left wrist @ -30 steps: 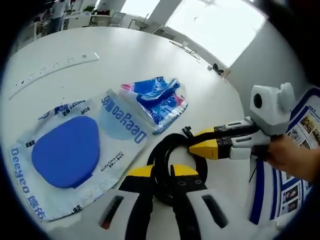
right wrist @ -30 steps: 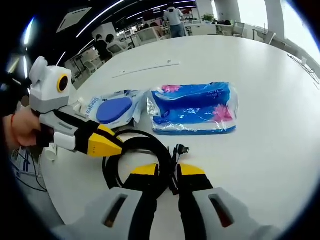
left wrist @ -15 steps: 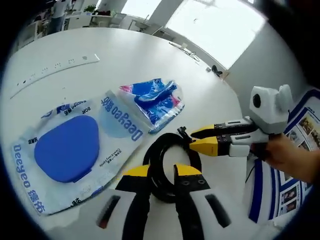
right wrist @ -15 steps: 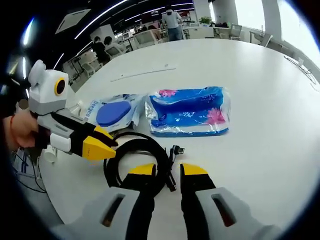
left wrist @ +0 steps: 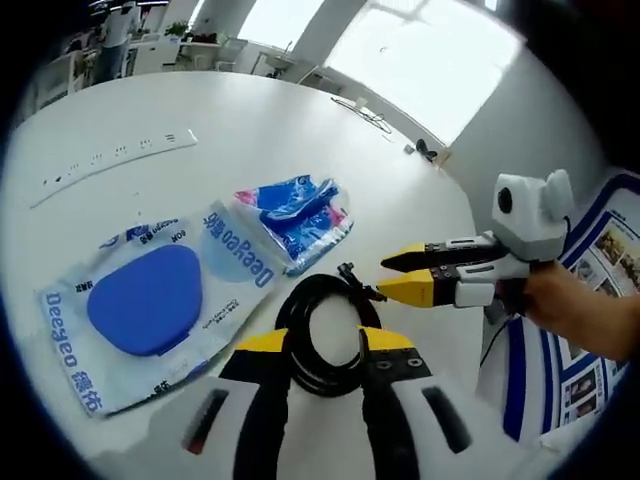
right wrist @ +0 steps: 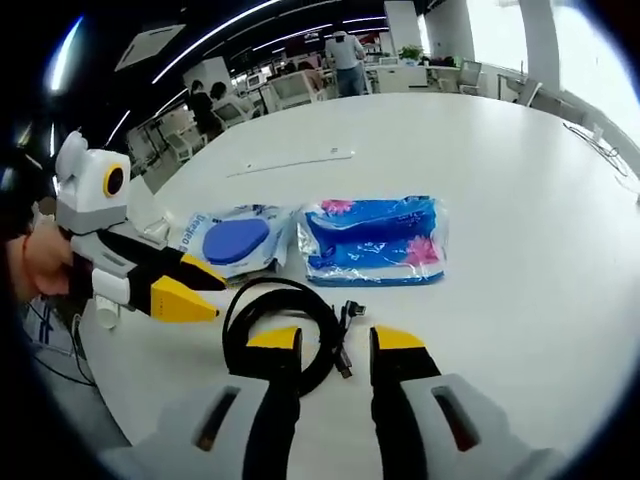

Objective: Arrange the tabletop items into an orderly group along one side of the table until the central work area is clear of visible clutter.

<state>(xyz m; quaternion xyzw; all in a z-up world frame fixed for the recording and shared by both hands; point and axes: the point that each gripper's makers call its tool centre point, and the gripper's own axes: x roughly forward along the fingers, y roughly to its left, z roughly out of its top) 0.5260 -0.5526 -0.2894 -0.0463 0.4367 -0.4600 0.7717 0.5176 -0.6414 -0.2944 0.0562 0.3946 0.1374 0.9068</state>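
Observation:
A coiled black cable (left wrist: 322, 322) lies on the white round table (left wrist: 200, 110), right in front of my left gripper (left wrist: 325, 341), which stands open just above its near loop. Left of the coil lies a Deeyeo pouch (left wrist: 150, 300) with a blue oval, and beyond it a blue tissue pack (left wrist: 298, 208). The right gripper (left wrist: 393, 276) comes in from the right, its tips beside the cable's plug end. In the right gripper view my right gripper (right wrist: 335, 339) is open over the cable (right wrist: 285, 318), with the left gripper (right wrist: 190, 288) beside the coil, the pouch (right wrist: 232, 241) and the tissue pack (right wrist: 375, 240) behind.
A white power strip (left wrist: 115, 155) lies further out on the table; it also shows in the right gripper view (right wrist: 290, 160). A blue-and-white poster board (left wrist: 525, 370) stands past the table's edge. Desks and people (right wrist: 345, 45) are in the background.
Both grippers have drawn back from the cable, and their jaws stand wider apart. The coil stays flat on the table.

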